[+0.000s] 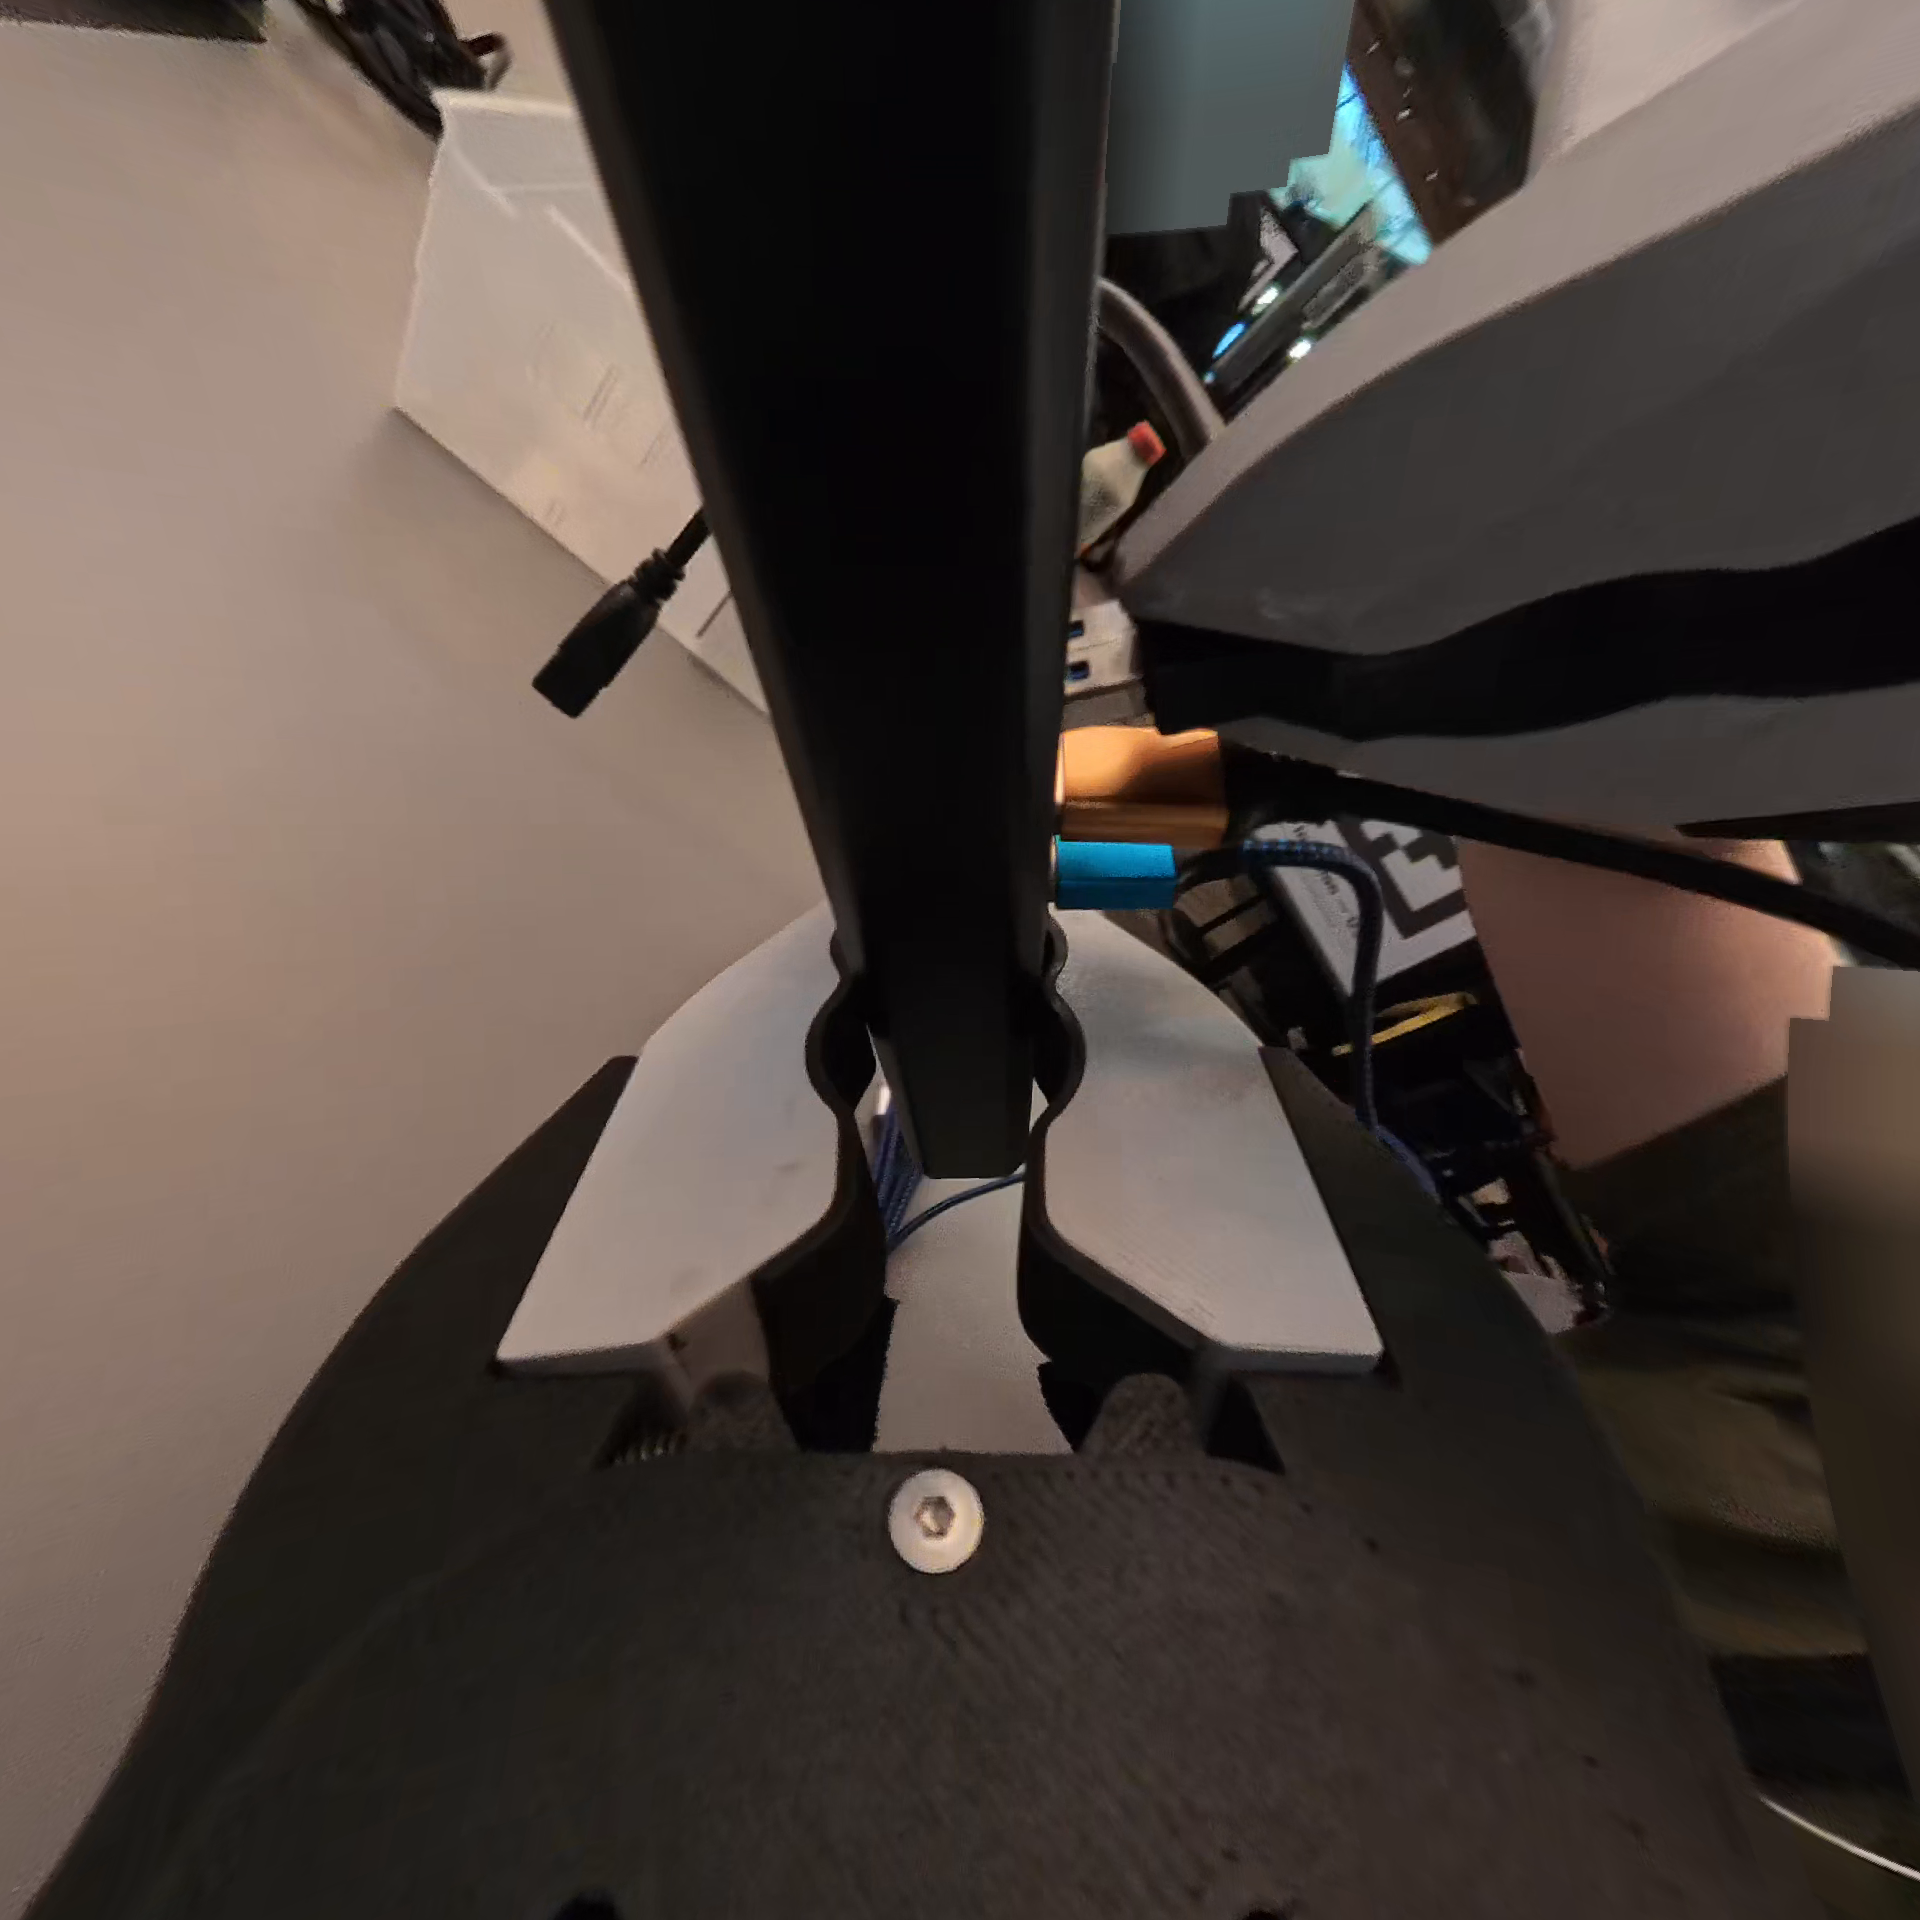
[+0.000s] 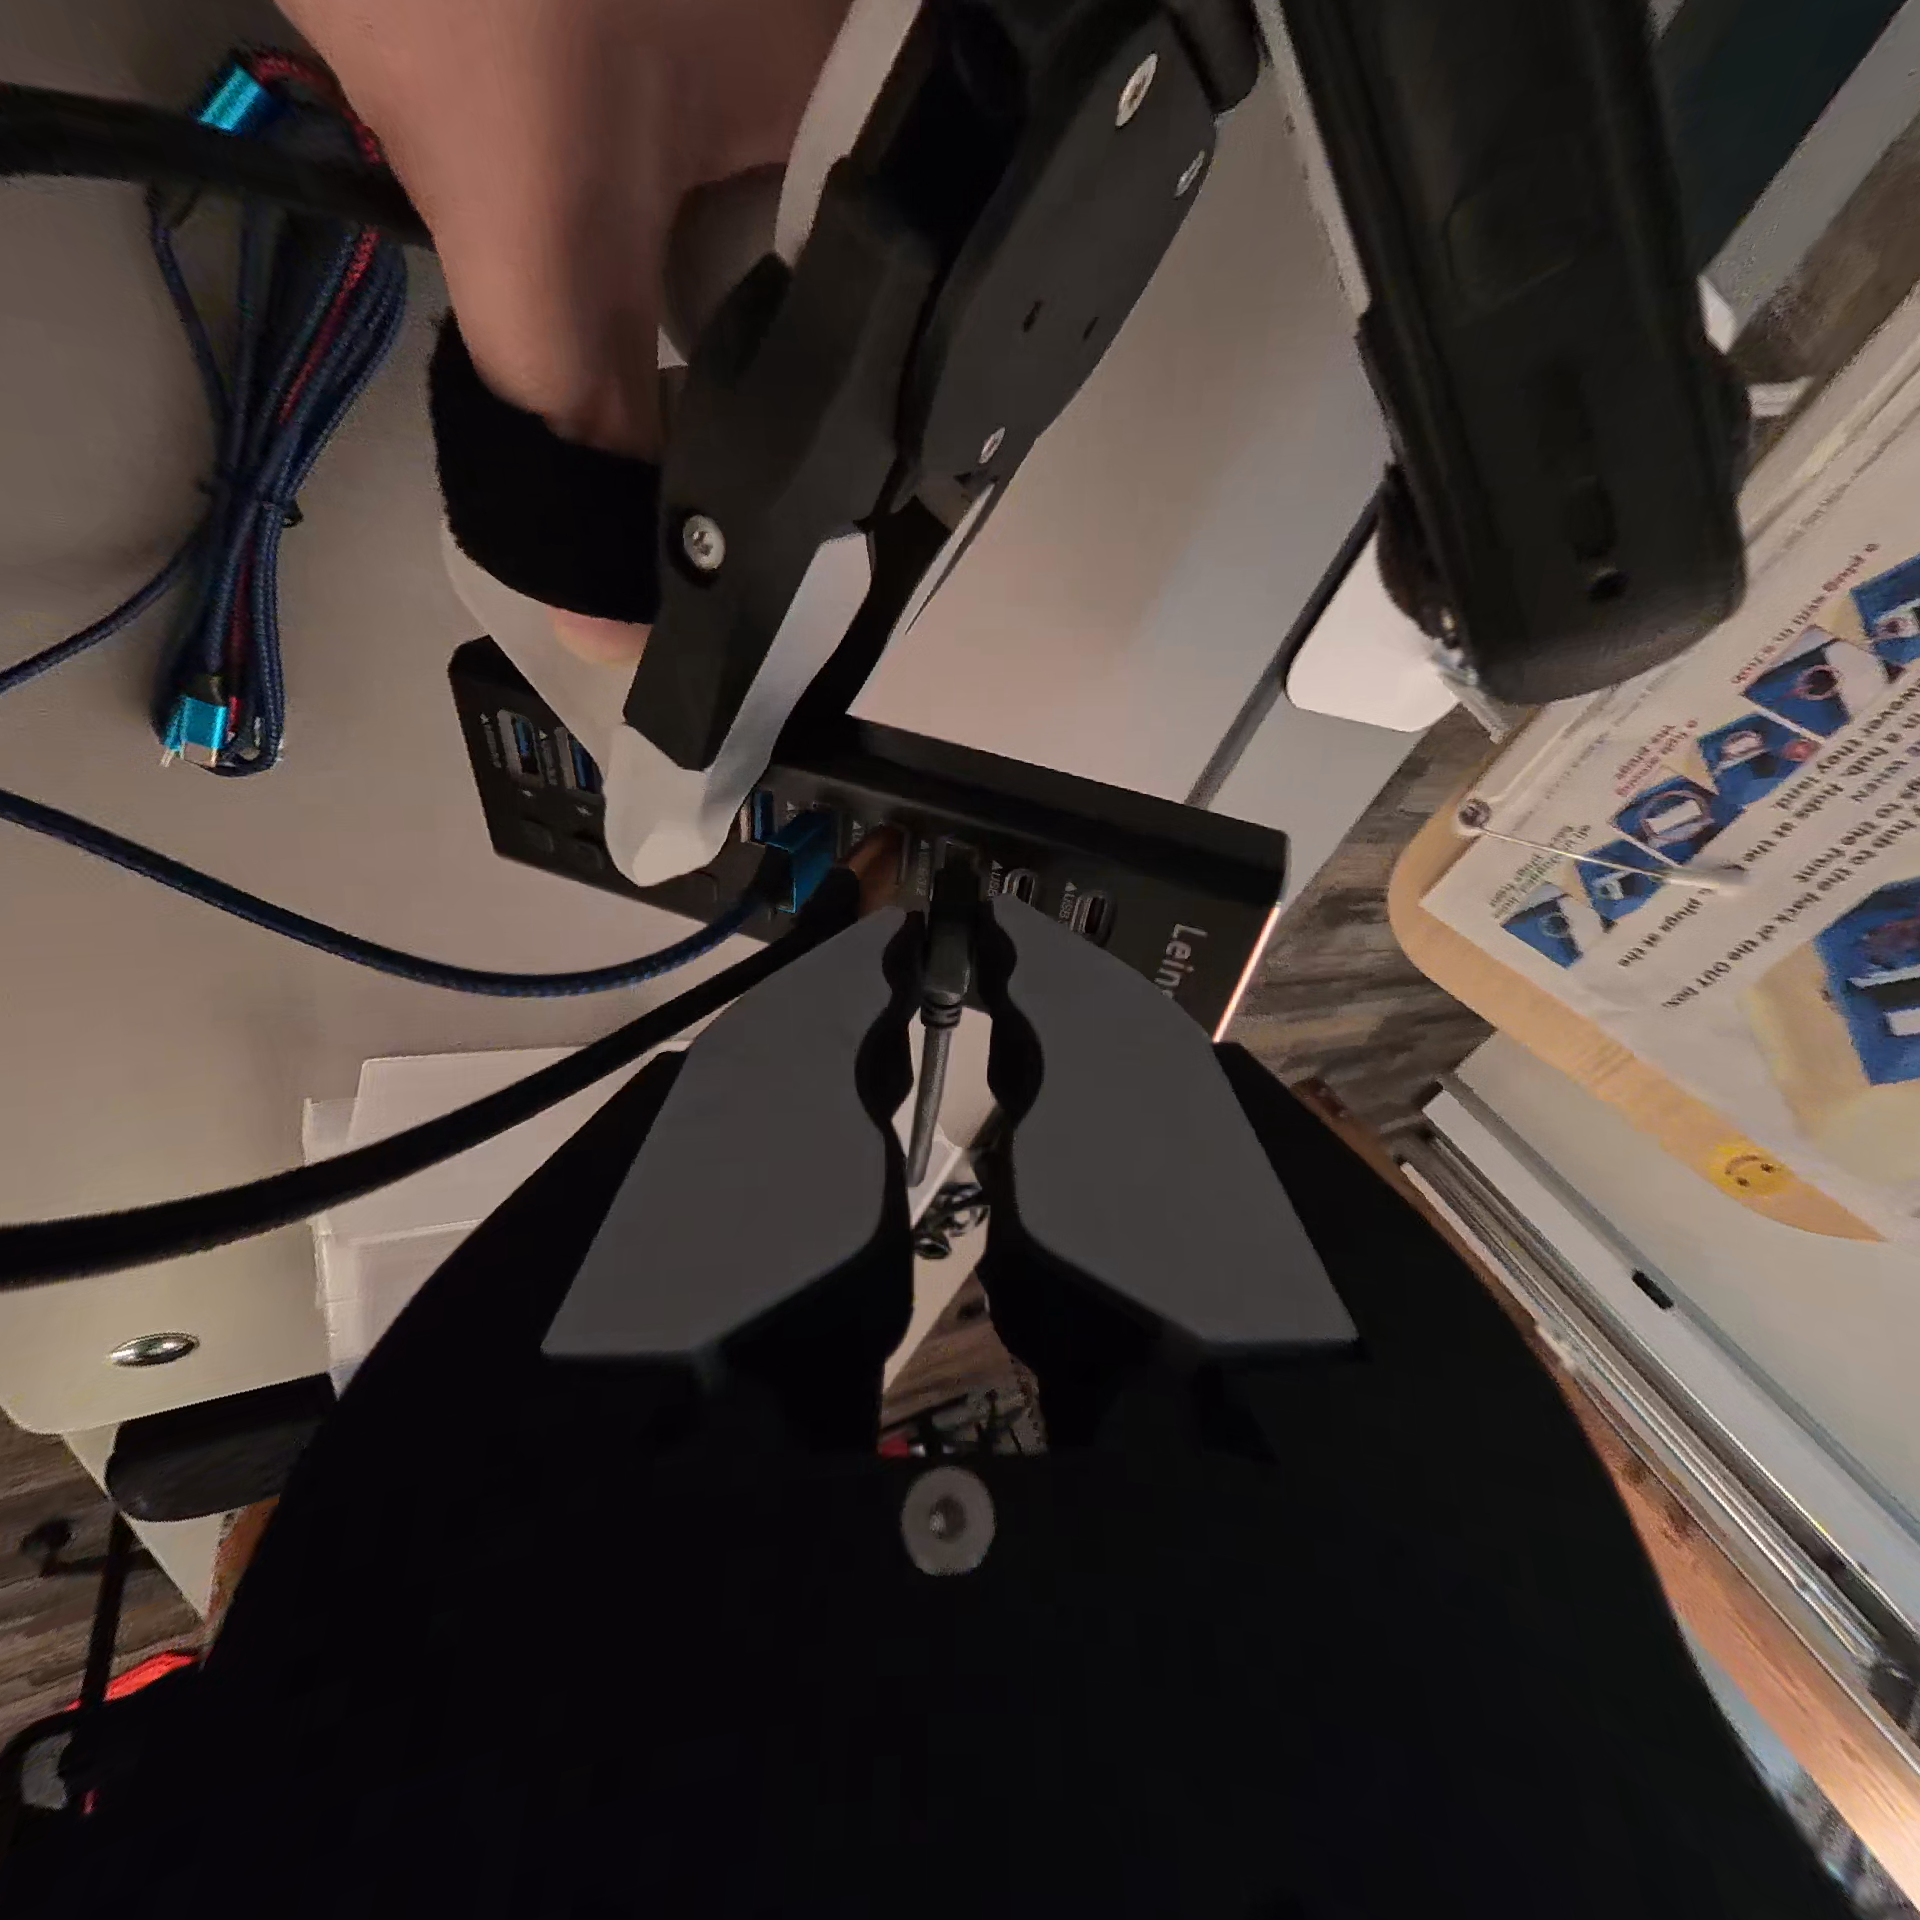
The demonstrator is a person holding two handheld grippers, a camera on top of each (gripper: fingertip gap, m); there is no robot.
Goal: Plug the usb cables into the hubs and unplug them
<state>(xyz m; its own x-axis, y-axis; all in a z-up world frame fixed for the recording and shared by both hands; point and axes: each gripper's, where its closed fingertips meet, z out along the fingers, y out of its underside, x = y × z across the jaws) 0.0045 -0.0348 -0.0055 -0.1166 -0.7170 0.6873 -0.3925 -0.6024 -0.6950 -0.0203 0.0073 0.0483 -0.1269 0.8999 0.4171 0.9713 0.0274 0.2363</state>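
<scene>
A long black USB hub (image 1: 883, 520) lies on the white table. My left gripper (image 1: 945, 997) is shut on it across its width, and its white-tipped fingers (image 2: 665, 821) show on the hub (image 2: 1101, 831) in the right wrist view. My right gripper (image 2: 949, 935) is shut on a black USB plug (image 2: 951, 914) seated in a port on the hub's side, with its grey cable (image 2: 930, 1091) trailing back between the fingers. A blue plug (image 2: 800, 857) and a gold plug (image 1: 1138, 784) sit in ports to its left. The right gripper (image 1: 1164, 665) also shows in the left wrist view.
A tied bundle of braided blue and red cables (image 2: 239, 468) lies at the left. A thick black cable (image 2: 312, 1164) runs from the gold plug. A white box (image 1: 540, 312) and a loose black connector (image 1: 597, 649) lie beyond the hub. A clipboard with a printed sheet (image 2: 1714, 883) lies at the right. Left tips to right tips: about 7 cm.
</scene>
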